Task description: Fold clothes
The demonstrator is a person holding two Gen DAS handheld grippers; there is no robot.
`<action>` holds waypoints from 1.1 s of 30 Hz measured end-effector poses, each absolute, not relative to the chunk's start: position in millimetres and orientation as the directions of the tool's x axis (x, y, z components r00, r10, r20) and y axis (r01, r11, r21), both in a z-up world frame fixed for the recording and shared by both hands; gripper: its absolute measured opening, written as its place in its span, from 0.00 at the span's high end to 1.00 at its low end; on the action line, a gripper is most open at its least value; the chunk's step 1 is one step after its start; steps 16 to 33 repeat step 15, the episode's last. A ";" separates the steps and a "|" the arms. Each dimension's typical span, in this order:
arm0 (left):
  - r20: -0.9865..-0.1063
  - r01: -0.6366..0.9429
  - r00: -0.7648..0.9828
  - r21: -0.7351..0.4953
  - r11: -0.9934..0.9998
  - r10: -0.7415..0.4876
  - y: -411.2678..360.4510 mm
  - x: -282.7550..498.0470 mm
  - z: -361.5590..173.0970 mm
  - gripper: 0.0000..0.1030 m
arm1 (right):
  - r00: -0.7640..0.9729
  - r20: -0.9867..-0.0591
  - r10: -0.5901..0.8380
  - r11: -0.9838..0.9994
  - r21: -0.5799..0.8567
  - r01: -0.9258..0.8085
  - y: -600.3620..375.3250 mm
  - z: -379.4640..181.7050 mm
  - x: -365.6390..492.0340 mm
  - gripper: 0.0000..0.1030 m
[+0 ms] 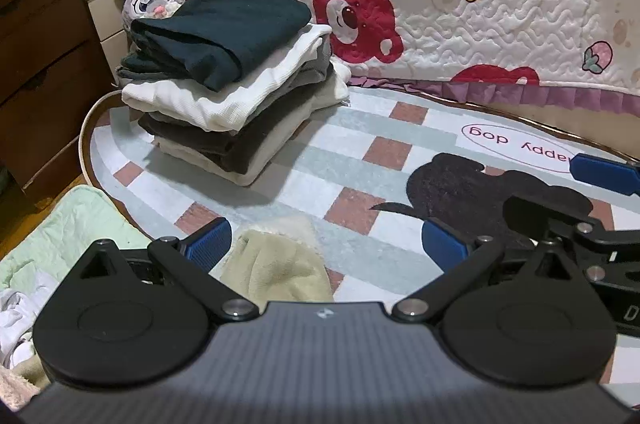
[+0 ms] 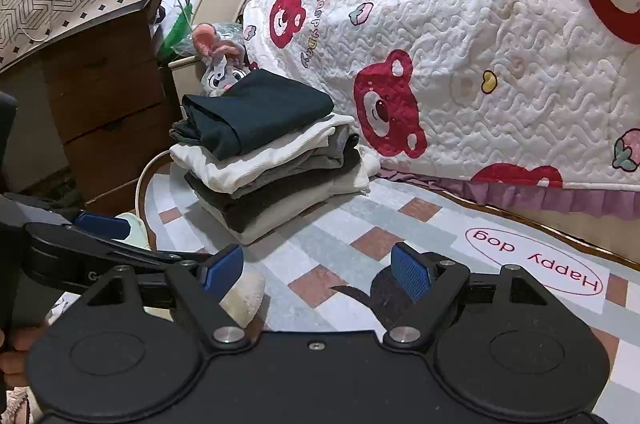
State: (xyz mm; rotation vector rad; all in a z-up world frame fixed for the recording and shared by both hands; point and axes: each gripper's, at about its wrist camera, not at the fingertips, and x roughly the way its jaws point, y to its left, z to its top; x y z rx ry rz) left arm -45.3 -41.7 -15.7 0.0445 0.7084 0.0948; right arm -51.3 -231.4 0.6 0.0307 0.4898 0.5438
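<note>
Hovering low over rug (image 1: 304, 159), left gripper (image 1: 326, 244) spread, right gripper (image 2: 318, 272) spread

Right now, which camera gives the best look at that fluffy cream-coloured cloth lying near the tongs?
The left wrist view: the cream cloth lies unfolded on the checked mat, in full sight between the open left tongs. The right wrist view catches only one corner of it, behind a finger of the open right tongs.
</note>
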 end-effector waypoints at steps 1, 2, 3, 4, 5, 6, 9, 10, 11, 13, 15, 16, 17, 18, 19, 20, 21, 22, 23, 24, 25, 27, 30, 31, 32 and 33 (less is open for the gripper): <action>-0.648 -0.072 0.755 0.071 0.995 0.102 -42.1 -45.3 -16.0 0.00 | 0.744 -0.440 0.503 0.858 0.156 -0.489 -231.8 0.3 -51.4 0.18; -0.651 -0.075 0.752 0.069 0.995 0.102 -42.4 -45.0 -16.5 0.00 | 0.743 -0.441 0.503 0.859 0.157 -0.488 -232.2 0.0 -51.4 0.18; -0.654 -0.077 0.750 0.066 0.995 0.102 -42.7 -44.7 -16.9 0.00 | 0.743 -0.443 0.502 0.859 0.158 -0.486 -232.6 -0.6 -51.2 0.18; -0.657 -0.079 0.747 0.064 0.995 0.102 -42.9 -44.4 -17.3 0.00 | 0.743 -0.444 0.501 0.860 0.159 -0.484 -232.8 -1.1 -51.1 0.18; -0.657 -0.080 0.747 0.066 0.995 0.103 -43.3 -44.6 -17.5 0.00 | 0.744 -0.444 0.499 0.861 0.160 -0.482 -233.0 -1.5 -51.1 0.18; -0.657 -0.080 0.747 0.067 0.994 0.105 -43.7 -44.8 -17.6 0.00 | 0.744 -0.445 0.498 0.862 0.161 -0.481 -233.1 -1.9 -51.1 0.18; -0.658 -0.079 0.746 0.067 0.995 0.103 -44.2 -45.0 -17.4 0.00 | 0.746 -0.447 0.494 0.864 0.156 -0.478 -232.7 -1.8 -51.8 0.18; -0.659 -0.078 0.745 0.067 0.995 0.103 -44.2 -45.2 -17.4 0.00 | 0.746 -0.447 0.494 0.864 0.156 -0.478 -232.7 -1.7 -52.0 0.18; -0.659 -0.077 0.745 0.068 0.995 0.103 -44.2 -45.3 -17.2 0.00 | 0.746 -0.448 0.494 0.864 0.156 -0.478 -232.6 -1.6 -52.2 0.18; -0.659 -0.077 0.745 0.070 0.995 0.104 -44.1 -45.4 -17.0 0.00 | 0.745 -0.448 0.494 0.864 0.158 -0.478 -232.4 -1.8 -52.6 0.18; -0.660 -0.073 0.744 0.070 0.995 0.101 -44.2 -45.6 -17.0 0.00 | 0.745 -0.449 0.493 0.865 0.157 -0.477 -232.1 -1.5 -52.5 0.18; -0.660 -0.073 0.744 0.070 0.995 0.101 -44.2 -45.6 -17.0 0.00 | 0.745 -0.449 0.493 0.865 0.157 -0.477 -232.1 -1.5 -52.5 0.18; -0.660 -0.073 0.744 0.070 0.995 0.101 -44.2 -45.6 -17.0 0.00 | 0.745 -0.449 0.493 0.865 0.157 -0.477 -232.1 -1.5 -52.5 0.18; -0.660 -0.073 0.744 0.070 0.995 0.101 -44.2 -45.6 -17.0 0.00 | 0.745 -0.449 0.493 0.865 0.157 -0.477 -232.1 -1.5 -52.5 0.18; -0.660 -0.073 0.744 0.070 0.995 0.101 -44.2 -45.6 -17.0 0.00 | 0.745 -0.449 0.493 0.865 0.157 -0.477 -232.1 -1.5 -52.5 0.18; -0.660 -0.073 0.744 0.070 0.995 0.101 -44.2 -45.6 -17.0 0.00 | 0.745 -0.449 0.493 0.865 0.157 -0.477 -232.1 -1.5 -52.5 0.18; -0.660 -0.073 0.744 0.070 0.995 0.101 -44.2 -45.6 -17.0 0.00 | 0.745 -0.449 0.493 0.865 0.157 -0.477 -232.1 -1.5 -52.5 0.18; -0.660 -0.073 0.744 0.070 0.995 0.101 -44.2 -45.6 -17.0 0.00 | 0.745 -0.449 0.493 0.865 0.157 -0.477 -232.1 -1.5 -52.5 0.18; -0.660 -0.073 0.744 0.070 0.995 0.101 -44.2 -45.6 -17.0 0.00 | 0.745 -0.449 0.493 0.865 0.157 -0.477 -232.1 -1.5 -52.5 0.18; -0.660 -0.073 0.744 0.070 0.995 0.101 -44.2 -45.6 -17.0 0.00 | 0.745 -0.449 0.493 0.865 0.157 -0.477 -232.1 -1.5 -52.5 0.18; -0.660 -0.073 0.744 0.070 0.995 0.101 -44.2 -45.6 -17.0 0.00 | 0.745 -0.449 0.493 0.865 0.157 -0.477 -232.1 -1.5 -52.5 0.18; -0.660 -0.073 0.744 0.070 0.995 0.101 -44.2 -45.6 -17.0 0.00 | 0.745 -0.449 0.493 0.865 0.157 -0.477 -232.1 -1.5 -52.5 0.18; -0.660 -0.073 0.744 0.070 0.995 0.101 -44.2 -45.6 -17.0 0.00 | 0.745 -0.449 0.493 0.865 0.157 -0.477 -232.1 -1.5 -52.5 0.18; -0.660 -0.073 0.744 0.070 0.995 0.101 -44.2 -45.6 -17.0 0.00 | 0.745 -0.449 0.493 0.865 0.157 -0.477 -232.1 -1.5 -52.5 0.18; -0.660 -0.073 0.744 0.070 0.995 0.101 -44.2 -45.6 -17.0 0.00 | 0.745 -0.449 0.493 0.865 0.157 -0.477 -232.1 -1.5 -52.5 0.18; -0.660 -0.073 0.744 0.070 0.995 0.101 -44.2 -45.6 -17.0 0.00 | 0.745 -0.449 0.493 0.865 0.157 -0.477 -232.1 -1.5 -52.5 0.18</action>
